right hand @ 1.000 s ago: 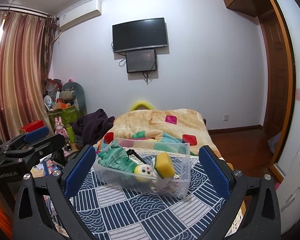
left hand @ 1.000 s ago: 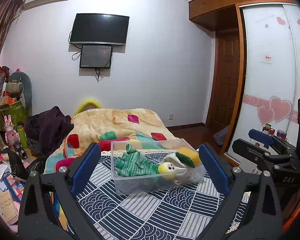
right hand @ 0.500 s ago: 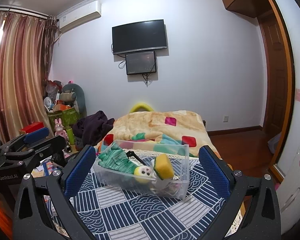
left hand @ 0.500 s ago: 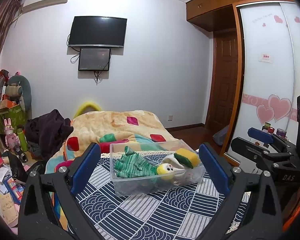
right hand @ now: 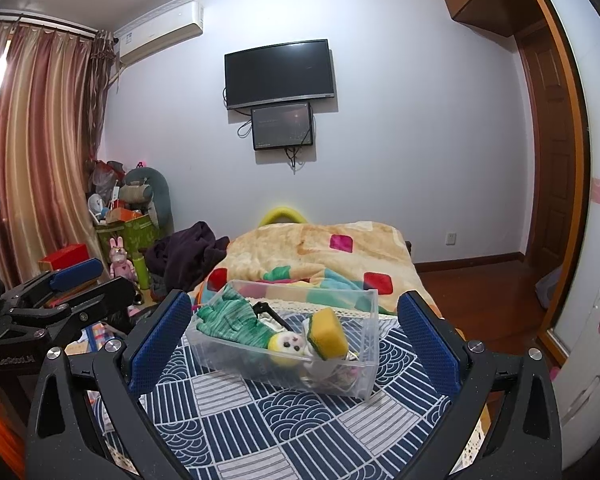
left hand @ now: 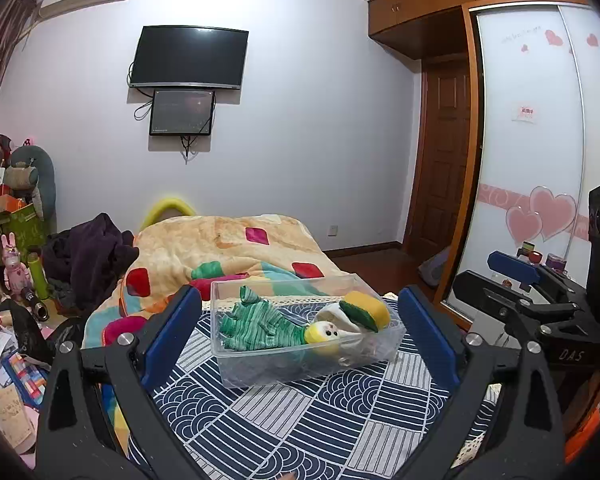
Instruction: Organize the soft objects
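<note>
A clear plastic bin (left hand: 300, 364) sits on a navy-and-white patterned cloth (left hand: 300, 428), framed between the spread blue pads of the left claw (left hand: 300, 330), which grips nothing. Inside the bin lie a green striped glove (left hand: 256, 326), a yellow round-faced toy (left hand: 320, 334), white fabric (left hand: 336, 314) and a yellow-and-green sponge (left hand: 366, 308). Behind the bin spreads a peach blanket with coloured patches (left hand: 220, 248). Right of the bin, the right claw (left hand: 516, 276) shows side-on. A television (left hand: 188, 58) hangs on the wall above the blanket.
</note>
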Motion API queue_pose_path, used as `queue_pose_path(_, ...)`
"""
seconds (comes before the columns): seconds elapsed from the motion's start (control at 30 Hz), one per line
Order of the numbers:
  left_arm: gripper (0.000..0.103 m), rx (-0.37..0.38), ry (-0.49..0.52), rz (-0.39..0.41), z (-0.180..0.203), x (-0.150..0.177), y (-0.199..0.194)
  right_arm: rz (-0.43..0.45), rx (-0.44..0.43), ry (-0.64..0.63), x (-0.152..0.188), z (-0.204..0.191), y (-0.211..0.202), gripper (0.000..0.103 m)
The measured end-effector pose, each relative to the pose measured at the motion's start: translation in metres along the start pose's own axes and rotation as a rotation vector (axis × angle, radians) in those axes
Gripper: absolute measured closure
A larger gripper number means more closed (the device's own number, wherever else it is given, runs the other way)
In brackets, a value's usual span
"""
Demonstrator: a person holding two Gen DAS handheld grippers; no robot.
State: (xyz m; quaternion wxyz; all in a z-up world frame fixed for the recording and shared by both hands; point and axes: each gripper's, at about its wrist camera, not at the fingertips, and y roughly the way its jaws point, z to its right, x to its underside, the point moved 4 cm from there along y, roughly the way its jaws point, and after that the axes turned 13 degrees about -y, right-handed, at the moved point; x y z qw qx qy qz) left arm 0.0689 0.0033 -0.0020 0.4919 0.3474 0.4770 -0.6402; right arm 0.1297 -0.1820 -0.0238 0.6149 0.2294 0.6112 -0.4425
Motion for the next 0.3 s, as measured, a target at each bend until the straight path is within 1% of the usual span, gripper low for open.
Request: queue_pose_path(0.3,0.003,0.016,0.006,-0.010,0.0028,0.0007,0.0005,0.003,-0.003,0.000,-0.0009,0.0007,0.0003,0.000)
